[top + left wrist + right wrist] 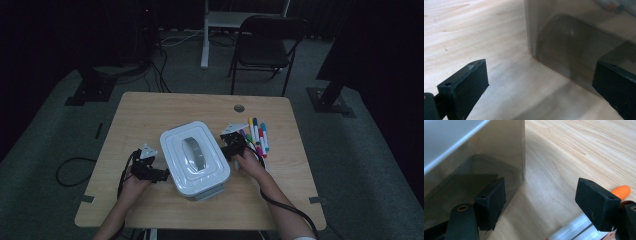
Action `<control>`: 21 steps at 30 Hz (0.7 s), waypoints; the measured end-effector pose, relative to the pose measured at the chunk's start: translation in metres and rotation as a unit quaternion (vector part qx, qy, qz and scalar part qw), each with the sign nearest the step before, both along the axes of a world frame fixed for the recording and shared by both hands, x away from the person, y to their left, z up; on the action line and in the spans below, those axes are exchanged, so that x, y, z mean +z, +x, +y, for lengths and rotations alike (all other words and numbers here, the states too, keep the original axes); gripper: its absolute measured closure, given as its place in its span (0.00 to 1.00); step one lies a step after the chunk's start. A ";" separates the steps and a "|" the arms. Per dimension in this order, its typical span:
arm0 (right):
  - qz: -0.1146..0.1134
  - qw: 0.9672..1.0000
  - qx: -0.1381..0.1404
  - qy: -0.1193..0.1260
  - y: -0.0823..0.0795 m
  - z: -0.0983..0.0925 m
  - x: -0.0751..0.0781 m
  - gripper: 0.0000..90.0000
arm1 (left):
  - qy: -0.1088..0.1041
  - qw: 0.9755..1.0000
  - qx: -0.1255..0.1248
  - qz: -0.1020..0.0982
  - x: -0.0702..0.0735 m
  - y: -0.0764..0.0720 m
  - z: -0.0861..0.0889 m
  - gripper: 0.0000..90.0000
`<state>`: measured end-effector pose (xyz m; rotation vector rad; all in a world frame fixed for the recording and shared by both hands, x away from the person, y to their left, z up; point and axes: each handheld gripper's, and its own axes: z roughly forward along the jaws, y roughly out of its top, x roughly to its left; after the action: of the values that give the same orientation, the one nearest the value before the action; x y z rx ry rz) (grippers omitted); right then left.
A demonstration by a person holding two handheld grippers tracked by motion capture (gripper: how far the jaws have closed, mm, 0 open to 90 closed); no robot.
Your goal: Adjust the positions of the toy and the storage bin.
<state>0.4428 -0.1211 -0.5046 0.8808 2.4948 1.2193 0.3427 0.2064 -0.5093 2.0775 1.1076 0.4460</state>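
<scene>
High view: white-lidded translucent plastic storage box point(196, 160) sits between both gaping, empty hand-held grippers, left point(159, 174) and right point(229, 149), equally close.

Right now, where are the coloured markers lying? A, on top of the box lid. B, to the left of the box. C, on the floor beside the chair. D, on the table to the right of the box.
D: the markers lie on the table just right of the white-lidded box, by the right gripper.

Both grippers black: left gripper point(162, 174), right gripper point(231, 148), each topped with a grey three-cornered plate. Black cables trail back. Blocky jaws with small screw holes.
</scene>
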 end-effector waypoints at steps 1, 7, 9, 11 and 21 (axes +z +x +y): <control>-0.006 1.000 0.012 0.000 -0.004 -0.002 0.001 0.27 | 0.001 1.000 -0.006 0.002 0.001 -0.007 -0.001 0.01; -0.005 0.999 0.040 0.014 -0.018 -0.009 0.002 0.27 | 0.002 1.000 -0.017 0.003 0.001 -0.027 -0.009 0.01; -0.004 0.999 0.046 0.016 -0.021 -0.012 0.002 0.27 | 0.004 1.000 -0.022 0.000 0.001 -0.036 -0.014 0.01; -0.002 0.999 0.049 0.019 -0.023 -0.014 0.000 0.27 | 0.004 1.000 -0.020 -0.003 0.001 -0.042 -0.017 0.01; -0.012 0.999 0.047 0.016 -0.030 -0.031 -0.002 0.26 | -0.015 0.999 -0.032 -0.003 0.003 -0.052 -0.030 0.01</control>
<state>0.4132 -0.1518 -0.5068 0.7601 2.5305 1.2937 0.2906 0.1768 -0.5061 2.0772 1.0347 0.4007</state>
